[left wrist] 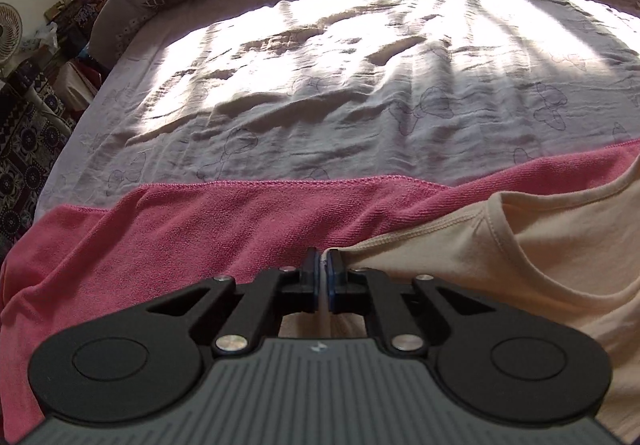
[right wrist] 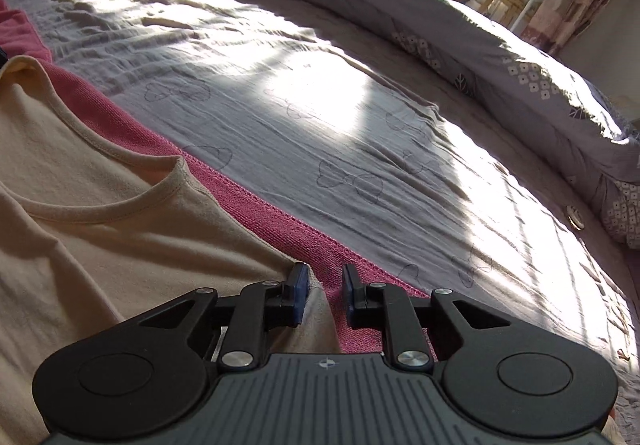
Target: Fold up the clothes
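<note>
Left wrist view: left tongs (left wrist: 322, 265) pinch the cream shirt's (left wrist: 540, 245) shoulder edge; right tongs (right wrist: 324, 285) gape over its other shoulder. Shirt lies on a pink towel (left wrist: 200, 229), neckline between them.

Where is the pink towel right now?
The pink towel lies spread on the bed sheet at its near edge, under the cream shirt. In the left wrist view it fills the lower left, beside the left tongs.
</note>
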`<state>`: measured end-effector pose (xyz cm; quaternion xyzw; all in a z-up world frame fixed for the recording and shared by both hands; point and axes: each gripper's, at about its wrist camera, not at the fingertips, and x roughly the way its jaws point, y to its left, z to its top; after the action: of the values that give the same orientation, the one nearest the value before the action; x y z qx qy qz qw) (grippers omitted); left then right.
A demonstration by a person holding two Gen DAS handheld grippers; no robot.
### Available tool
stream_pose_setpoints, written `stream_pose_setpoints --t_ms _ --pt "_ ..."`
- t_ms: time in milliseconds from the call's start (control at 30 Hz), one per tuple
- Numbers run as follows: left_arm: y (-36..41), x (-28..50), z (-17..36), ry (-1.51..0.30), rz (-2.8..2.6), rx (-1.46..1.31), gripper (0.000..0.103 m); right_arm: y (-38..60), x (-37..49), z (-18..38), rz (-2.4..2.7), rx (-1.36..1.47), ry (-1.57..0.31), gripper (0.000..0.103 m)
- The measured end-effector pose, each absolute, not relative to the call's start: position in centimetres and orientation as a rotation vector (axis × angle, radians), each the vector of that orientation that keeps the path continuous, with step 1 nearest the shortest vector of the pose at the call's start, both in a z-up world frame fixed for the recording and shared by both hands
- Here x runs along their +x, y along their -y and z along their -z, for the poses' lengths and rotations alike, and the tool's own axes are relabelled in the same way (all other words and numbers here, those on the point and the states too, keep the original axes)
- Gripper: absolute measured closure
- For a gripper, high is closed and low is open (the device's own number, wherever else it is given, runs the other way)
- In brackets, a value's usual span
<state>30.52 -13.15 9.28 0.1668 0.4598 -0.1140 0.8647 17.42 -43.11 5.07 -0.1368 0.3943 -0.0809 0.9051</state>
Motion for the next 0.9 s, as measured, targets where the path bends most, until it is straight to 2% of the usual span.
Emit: stream_pose_setpoints --t_ms 33,67,133,233,300,333,367,500,533,633,700,733,900 --pt "12.3 31.3 -9.5 -0.997 0.227 0.246 0.096 44.4 17.3 -5.5 0.157 -0.178 -0.812 0.076" --pt "11.2 32.0 -9.7 -1.035 0.221 0.141 0.096 46.1 17.2 -5.9 0.163 -0.051 -0.821 0.061" --pt "7.2 33.8 -9.5 -1.103 0.2 -0.203 0.091 49.9 16.8 -6.7 0.169 0.238 -0.836 0.042" --pt "1.0 36.3 -7.6 -1.206 0.152 -0.736 0.09 55.2 15.3 -7.0 0.166 0.655 -0.779 0.037" --pt "-2.0 36.5 -5.7 -1.223 0.114 -1.009 0.09 57.6 14.1 -7.4 0.212 0.809 -0.714 0.033" --pt "-2.9 36.3 -5.4 -1.215 0.085 -1.054 0.09 58.3 13.5 -7.9 0.245 0.828 -0.688 0.033" --pt "-3.4 36.1 -5.7 -1.197 0.076 -1.039 0.09 58.3 12.8 -8.9 0.282 0.776 -0.673 0.032" --pt "-0.7 34.5 -9.9 -1.143 0.076 -0.529 0.09 53.9 9.6 -12.6 0.336 0.348 -0.676 0.023" --pt "0.8 33.4 -11.1 -1.115 0.091 -0.356 0.088 52.1 8.6 -13.2 0.337 0.216 -0.682 0.02" --pt "5.4 27.8 -13.3 -0.992 0.212 0.0 0.065 46.3 5.7 -13.1 0.299 -0.132 -0.712 0.014" --pt "8.4 24.0 -14.7 -0.897 0.288 0.235 0.06 43.5 5.3 -11.8 0.256 -0.269 -0.738 0.014" --pt "9.9 22.1 -15.4 -0.846 0.325 0.35 0.055 42.4 5.4 -11.1 0.236 -0.323 -0.75 0.014" --pt "14.7 17.0 -12.3 -0.821 0.401 0.615 0.053 39.8 10.1 -7.2 0.242 -0.524 -0.784 0.014"
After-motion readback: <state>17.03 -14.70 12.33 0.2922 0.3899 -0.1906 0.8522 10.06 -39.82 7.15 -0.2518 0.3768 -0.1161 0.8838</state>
